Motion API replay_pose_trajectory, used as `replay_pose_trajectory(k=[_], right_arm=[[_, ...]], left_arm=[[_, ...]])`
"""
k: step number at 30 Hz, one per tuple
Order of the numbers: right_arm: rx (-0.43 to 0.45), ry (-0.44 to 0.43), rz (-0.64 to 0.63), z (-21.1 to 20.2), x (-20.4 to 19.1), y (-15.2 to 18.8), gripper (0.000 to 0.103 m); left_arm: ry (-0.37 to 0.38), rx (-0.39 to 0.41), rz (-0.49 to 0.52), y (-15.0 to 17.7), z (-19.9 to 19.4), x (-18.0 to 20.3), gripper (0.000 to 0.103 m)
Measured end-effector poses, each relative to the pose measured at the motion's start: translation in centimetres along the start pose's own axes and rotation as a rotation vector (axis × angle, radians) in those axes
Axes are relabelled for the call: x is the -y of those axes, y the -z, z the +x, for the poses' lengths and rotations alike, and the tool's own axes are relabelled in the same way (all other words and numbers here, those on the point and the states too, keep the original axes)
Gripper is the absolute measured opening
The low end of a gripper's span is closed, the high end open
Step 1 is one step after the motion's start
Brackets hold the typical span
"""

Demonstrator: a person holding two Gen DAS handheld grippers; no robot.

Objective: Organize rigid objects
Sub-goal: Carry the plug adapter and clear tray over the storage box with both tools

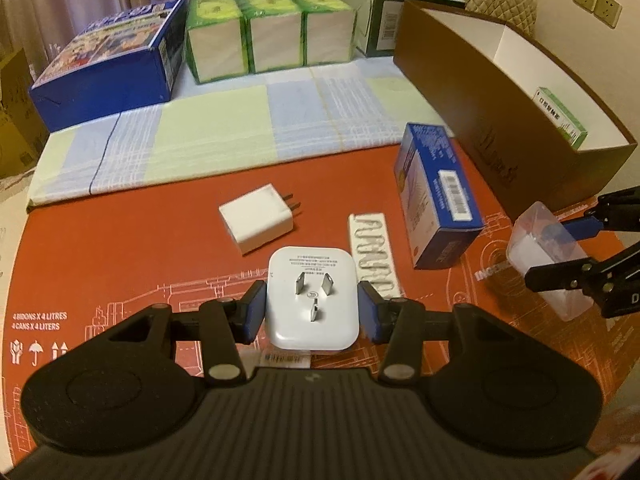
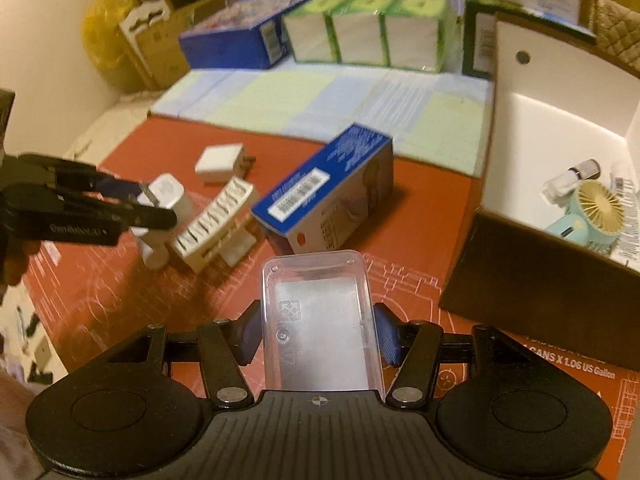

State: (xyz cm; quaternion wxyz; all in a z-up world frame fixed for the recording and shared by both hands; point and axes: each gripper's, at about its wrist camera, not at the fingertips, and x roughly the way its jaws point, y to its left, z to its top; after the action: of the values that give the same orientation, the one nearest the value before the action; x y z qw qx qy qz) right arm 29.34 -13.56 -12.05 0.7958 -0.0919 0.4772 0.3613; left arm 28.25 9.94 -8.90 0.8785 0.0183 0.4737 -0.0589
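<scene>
Jaws of the left gripper (image 1: 313, 309) pinch a rounded white three-prong wall adapter (image 1: 310, 300), prongs up, just above the red printed worktop (image 1: 120, 264). Right gripper (image 2: 318, 334) clamps a clear plastic rectangular case (image 2: 320, 320) beside the brown cardboard box (image 2: 532, 292), blue pads tight on its sides.

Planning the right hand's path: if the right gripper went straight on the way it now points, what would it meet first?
Probably the blue box lying on the red mat, straight ahead of the right gripper and its clear plastic case; depth is uncertain.
</scene>
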Motion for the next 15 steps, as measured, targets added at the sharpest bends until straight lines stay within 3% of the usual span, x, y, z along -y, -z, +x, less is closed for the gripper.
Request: replay_pose_trajectory(k=[15], right_arm=[[0.167,0.016,0.061,-6.5,1.5,-1.5,0.054]], left_arm=[[0.05,0.107,0.075,-4.5,-3.8,4.8,0.044]])
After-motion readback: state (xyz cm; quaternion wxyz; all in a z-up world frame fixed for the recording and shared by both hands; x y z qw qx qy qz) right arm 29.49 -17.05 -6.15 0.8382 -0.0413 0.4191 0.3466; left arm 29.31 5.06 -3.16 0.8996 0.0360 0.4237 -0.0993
